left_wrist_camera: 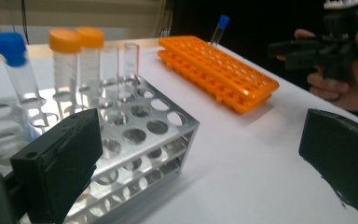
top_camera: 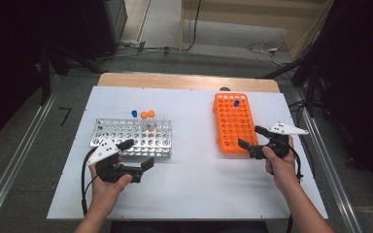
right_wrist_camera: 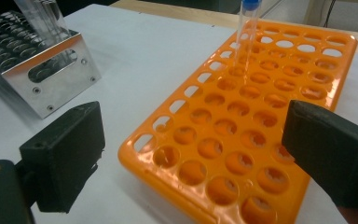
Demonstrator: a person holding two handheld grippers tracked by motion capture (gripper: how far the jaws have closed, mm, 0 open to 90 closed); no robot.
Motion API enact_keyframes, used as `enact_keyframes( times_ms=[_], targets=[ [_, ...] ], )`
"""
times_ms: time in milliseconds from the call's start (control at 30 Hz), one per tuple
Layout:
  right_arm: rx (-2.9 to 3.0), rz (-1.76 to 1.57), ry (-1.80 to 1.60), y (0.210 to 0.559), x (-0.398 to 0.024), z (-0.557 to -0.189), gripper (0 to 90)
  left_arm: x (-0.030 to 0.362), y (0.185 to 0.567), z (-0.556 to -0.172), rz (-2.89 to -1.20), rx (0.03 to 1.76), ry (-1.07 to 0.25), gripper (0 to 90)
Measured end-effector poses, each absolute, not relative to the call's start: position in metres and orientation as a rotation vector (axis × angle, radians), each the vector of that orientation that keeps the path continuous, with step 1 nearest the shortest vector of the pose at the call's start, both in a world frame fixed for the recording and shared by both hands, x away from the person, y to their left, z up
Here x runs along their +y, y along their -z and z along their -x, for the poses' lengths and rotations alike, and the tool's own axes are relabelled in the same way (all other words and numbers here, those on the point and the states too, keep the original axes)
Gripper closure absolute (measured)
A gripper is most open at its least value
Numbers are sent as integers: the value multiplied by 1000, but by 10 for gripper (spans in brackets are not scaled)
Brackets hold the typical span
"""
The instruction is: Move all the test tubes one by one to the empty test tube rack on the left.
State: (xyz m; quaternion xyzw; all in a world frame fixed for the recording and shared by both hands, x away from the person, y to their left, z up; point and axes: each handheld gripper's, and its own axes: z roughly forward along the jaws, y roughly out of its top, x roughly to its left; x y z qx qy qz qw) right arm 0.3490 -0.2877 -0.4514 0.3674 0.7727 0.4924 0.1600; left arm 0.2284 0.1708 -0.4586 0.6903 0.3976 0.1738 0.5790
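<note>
The orange rack lies on the right of the white tabletop, one thin blue-capped tube standing near its far end. The metal rack sits well apart on the left, holding two orange-capped tubes and a blue-capped one. The left tool hovers just beside the metal rack, jaws apart and empty. The right tool hovers at the orange rack's near corner, jaws likewise apart.
</note>
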Motion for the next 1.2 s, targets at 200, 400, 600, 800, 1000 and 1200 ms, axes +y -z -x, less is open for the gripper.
enact_keyframes(
  times_ms=[200,400,600,800,1000,1200],
  targets=[
    [2214,-1074,-1395,450,-277,-369,43,162,462,-226,-1633,914,-389,0],
    [2215,-1112,-1364,446,-270,-390,52,160,463,-227,-1631,923,-383,0],
    [2202,-1176,-1343,445,-264,-408,130,158,464,-227,-1633,923,-379,0],
    [2195,-1189,-1283,446,-254,-423,321,161,464,-227,-1629,932,-378,0],
    [2198,-1244,-1252,446,-249,-438,461,162,464,-226,-1625,937,-381,0],
    [2216,-1275,-1195,452,-242,-449,568,163,464,-225,-1625,938,-379,0]
  ],
)
